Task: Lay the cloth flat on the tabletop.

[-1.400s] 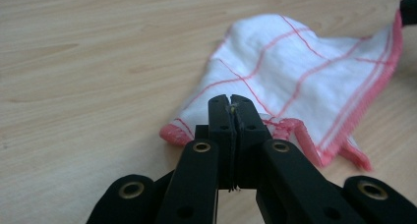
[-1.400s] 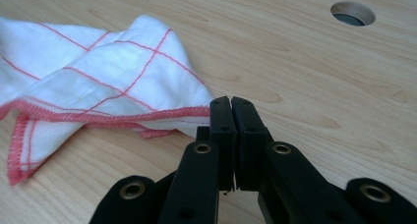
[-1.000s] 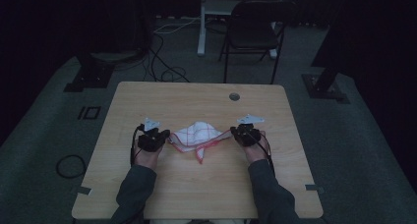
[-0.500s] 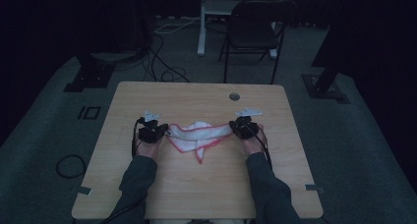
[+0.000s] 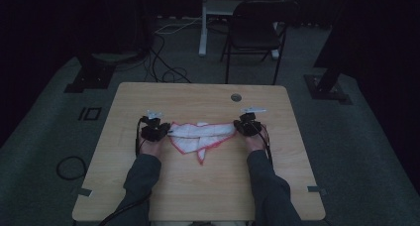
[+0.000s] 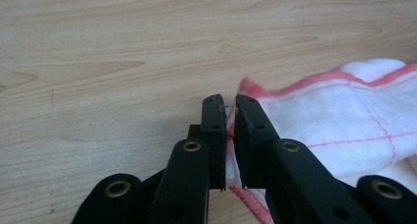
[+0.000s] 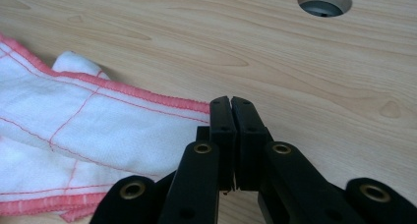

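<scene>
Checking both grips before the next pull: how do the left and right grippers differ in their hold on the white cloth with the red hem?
The left gripper pinches the white, red-hemmed cloth at its left end, a thin fold showing between its jaws; the right gripper holds the right end with jaws pressed flush. The left gripper's cloth corner pokes up past the jaws; the right's hem runs flat into them. Both are shut on it.

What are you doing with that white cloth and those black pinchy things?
A person sits at a wooden table with a hand-held gripper in each hand. The left hand-held gripper and the right hand-held gripper each pinch one end of a white cloth with red edging. The cloth is stretched out sideways between them, with a folded part hanging toward the person. It looks like the cloth is being spread or folded.
</scene>
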{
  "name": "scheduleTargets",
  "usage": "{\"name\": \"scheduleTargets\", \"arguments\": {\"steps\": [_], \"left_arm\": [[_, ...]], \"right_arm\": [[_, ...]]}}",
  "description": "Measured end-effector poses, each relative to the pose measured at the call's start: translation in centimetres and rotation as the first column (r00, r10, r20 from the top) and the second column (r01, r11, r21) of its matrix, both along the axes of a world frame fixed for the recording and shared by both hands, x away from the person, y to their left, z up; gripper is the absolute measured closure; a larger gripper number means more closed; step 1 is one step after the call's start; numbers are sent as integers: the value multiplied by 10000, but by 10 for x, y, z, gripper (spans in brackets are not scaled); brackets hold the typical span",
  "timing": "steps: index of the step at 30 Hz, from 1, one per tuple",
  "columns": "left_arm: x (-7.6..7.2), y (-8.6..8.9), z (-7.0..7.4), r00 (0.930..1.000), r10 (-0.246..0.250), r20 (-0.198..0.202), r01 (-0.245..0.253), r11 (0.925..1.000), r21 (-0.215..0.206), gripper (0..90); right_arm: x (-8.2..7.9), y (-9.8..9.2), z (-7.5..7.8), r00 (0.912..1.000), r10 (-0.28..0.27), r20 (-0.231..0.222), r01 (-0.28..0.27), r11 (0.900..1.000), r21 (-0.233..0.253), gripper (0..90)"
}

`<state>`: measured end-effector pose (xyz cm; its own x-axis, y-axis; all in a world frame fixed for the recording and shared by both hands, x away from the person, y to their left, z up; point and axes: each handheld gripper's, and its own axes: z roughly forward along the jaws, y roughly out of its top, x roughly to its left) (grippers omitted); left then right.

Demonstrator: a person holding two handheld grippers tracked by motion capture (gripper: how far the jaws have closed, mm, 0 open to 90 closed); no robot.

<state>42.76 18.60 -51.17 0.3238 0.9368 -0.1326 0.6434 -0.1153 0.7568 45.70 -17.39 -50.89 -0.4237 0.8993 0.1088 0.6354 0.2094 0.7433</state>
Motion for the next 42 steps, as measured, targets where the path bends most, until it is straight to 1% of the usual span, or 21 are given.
{"name": "scheduleTargets", "arguments": {"steps": [6,10,16,18,20,21,23,25,26,28,29,30,31,32,33,37,38,39,40,41,42], "left_arm": [[-15,-4,12,9979,-435,478,423,9988,256,798],[-24,-6,19,9953,-594,770,573,9979,292,784],[-25,1,22,9969,-216,763,210,9997,91,764],[-28,1,23,9968,-238,767,237,9997,25,758],[-33,-2,24,9955,-453,827,447,9990,89,753],[-38,-7,24,9938,-738,835,722,9972,216,752],[-44,-13,24,9911,-1015,862,991,9946,311,752],[-53,-23,20,9856,-1474,824,1440,9885,460,752],[-58,-31,16,9805,-1820,743,1778,9823,590,752],[-65,-41,9,9719,-2258,658,2208,9724,750,746],[-67,-45,7,9695,-2382,571,2336,9693,770,743],[-69,-51,2,9645,-2605,423,2561,9625,894,737],[-69,-55,0,9614,-2734,321,2689,9577,1027,726],[-69,-60,-5,9573,-2886,173,2840,9499,1304,717],[-69,-62,-8,9561,-2930,93,2888,9471,1402,703],[-66,-69,-18,9449,-3265,-242,3258,9303,1685,644],[-65,-70,-20,9405,-3377,-381,3389,9236,1794,634],[-65,-71,-22,9378,-3439,-477,3467,9193,1861,622],[-65,-71,-24,9357,-3496,-478,3517,9136,2039,619],[-65,-71,-24,9353,-3515,-406,3521,9132,2054,621],[-65,-70,-24,9364,-3479,-461,3496,9130,2102,634]], "right_arm": [[1,-3,1,10000,-64,17,64,10000,5,891],[2,-4,1,9999,-142,-18,142,9999,-14,891],[4,-4,2,9998,-201,-14,201,9998,-54,891],[5,-4,3,9998,-194,10,194,9998,-101,891],[6,-4,4,9998,-210,45,210,9997,-141,891],[6,-4,5,9997,-218,52,218,9996,-154,891],[7,-4,7,9996,-275,72,276,9994,-191,891],[8,-4,8,9995,-312,87,314,9993,-204,891],[8,-4,8,9994,-334,85,336,9992,-201,891],[8,-4,8,9993,-357,56,359,9991,-212,891],[9,-4,7,9993,-369,37,370,9990,-239,891],[9,-4,7,9993,-383,31,384,9989,-269,891],[9,-4,6,9992,-393,16,393,9988,-284,891],[9,-4,6,9992,-400,20,400,9988,-299,891],[10,-4,6,9991,-415,19,416,9987,-293,891],[10,-6,6,9989,-471,-10,470,9985,-291,891],[10,-7,6,9988,-479,-20,478,9984,-294,891],[10,-7,6,9988,-494,-37,493,9984,-284,890],[11,-7,6,9987,-513,-40,512,9983,-282,891],[11,-8,6,9986,-530,-35,529,9982,-286,890],[11,-8,6,9985,-542,-33,540,9981,-292,891]]}}
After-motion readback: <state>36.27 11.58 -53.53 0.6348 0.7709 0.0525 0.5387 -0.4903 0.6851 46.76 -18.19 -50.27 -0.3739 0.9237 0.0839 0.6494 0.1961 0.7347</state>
